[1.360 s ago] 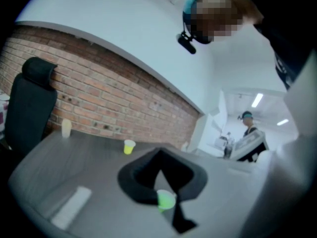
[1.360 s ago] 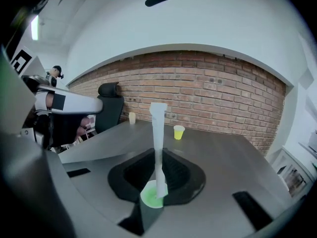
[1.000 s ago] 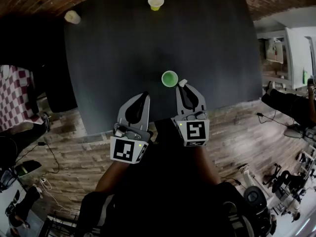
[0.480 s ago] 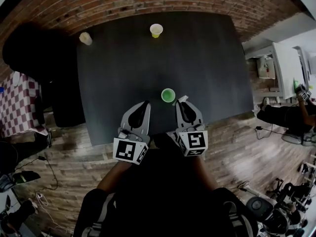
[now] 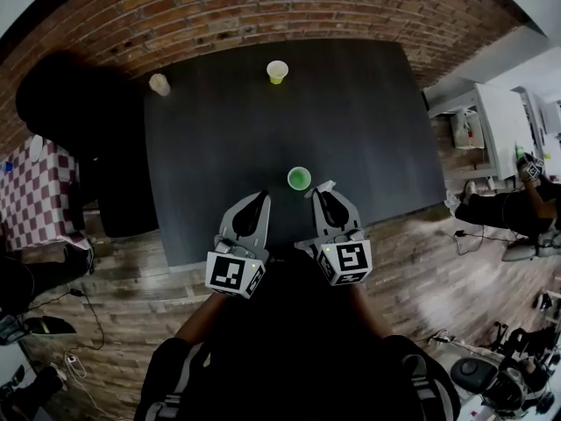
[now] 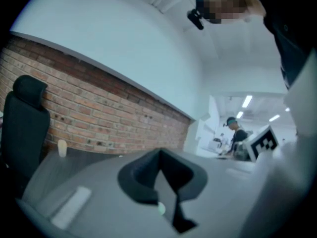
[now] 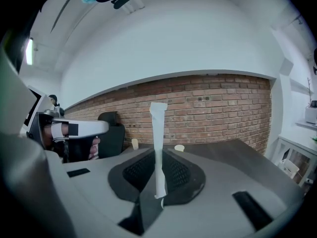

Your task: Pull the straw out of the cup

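A green cup [image 5: 299, 179] stands on the dark table [image 5: 377, 130] near its front edge, and no straw shows in it. My right gripper [image 5: 323, 193] hovers just right of the cup, shut on a white paper-wrapped straw [image 5: 327, 185]. In the right gripper view the straw [image 7: 158, 133] stands upright between the pads of the right gripper [image 7: 159, 178]. To the left of the cup, over the table's front edge, my left gripper [image 5: 259, 198] is shut with nothing in it. In its own view the left gripper [image 6: 166, 177] shows its pads meeting.
A yellow-green cup [image 5: 277, 71] and a beige cup [image 5: 159, 84] stand at the table's far edge, below a brick wall [image 5: 263, 7]. A black chair [image 5: 61, 103] is at the table's left. A person [image 5: 513, 196] sits at the right near white furniture.
The head view has drawn back and shows more of the room. Both grippers stay by the green cup, and the right one still holds the straw clear of it.
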A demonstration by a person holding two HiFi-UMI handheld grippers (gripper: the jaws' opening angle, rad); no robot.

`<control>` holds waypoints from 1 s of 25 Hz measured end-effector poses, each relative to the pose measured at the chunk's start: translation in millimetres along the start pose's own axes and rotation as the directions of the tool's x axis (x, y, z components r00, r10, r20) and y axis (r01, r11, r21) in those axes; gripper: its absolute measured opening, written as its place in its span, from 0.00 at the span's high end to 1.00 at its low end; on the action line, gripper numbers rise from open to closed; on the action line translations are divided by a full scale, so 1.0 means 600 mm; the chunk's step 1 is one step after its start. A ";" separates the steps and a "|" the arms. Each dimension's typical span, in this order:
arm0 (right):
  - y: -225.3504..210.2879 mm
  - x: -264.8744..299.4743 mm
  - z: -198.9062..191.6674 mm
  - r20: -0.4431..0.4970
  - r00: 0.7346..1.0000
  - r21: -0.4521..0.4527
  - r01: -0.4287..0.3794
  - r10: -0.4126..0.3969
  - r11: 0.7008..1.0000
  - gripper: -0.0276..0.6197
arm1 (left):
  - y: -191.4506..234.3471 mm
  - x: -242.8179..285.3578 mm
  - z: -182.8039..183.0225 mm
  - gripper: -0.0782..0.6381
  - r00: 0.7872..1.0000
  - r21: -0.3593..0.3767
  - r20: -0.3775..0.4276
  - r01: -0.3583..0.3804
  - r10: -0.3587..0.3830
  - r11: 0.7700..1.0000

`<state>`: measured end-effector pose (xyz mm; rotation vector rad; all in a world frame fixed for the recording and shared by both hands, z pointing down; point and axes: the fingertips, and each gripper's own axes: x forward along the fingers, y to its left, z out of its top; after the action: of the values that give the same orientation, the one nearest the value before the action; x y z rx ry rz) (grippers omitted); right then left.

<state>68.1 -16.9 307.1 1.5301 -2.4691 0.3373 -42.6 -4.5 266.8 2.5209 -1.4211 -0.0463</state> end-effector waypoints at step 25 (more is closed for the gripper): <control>0.001 -0.006 -0.003 0.018 1.000 -0.011 -0.010 0.010 1.000 0.89 | -0.015 0.009 -0.010 0.89 0.999 0.019 -0.009 0.041 -0.040 0.999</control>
<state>69.3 -13.0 307.8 1.5233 -2.4894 0.3127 -31.2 -3.5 271.1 2.5623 -1.3736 -0.0288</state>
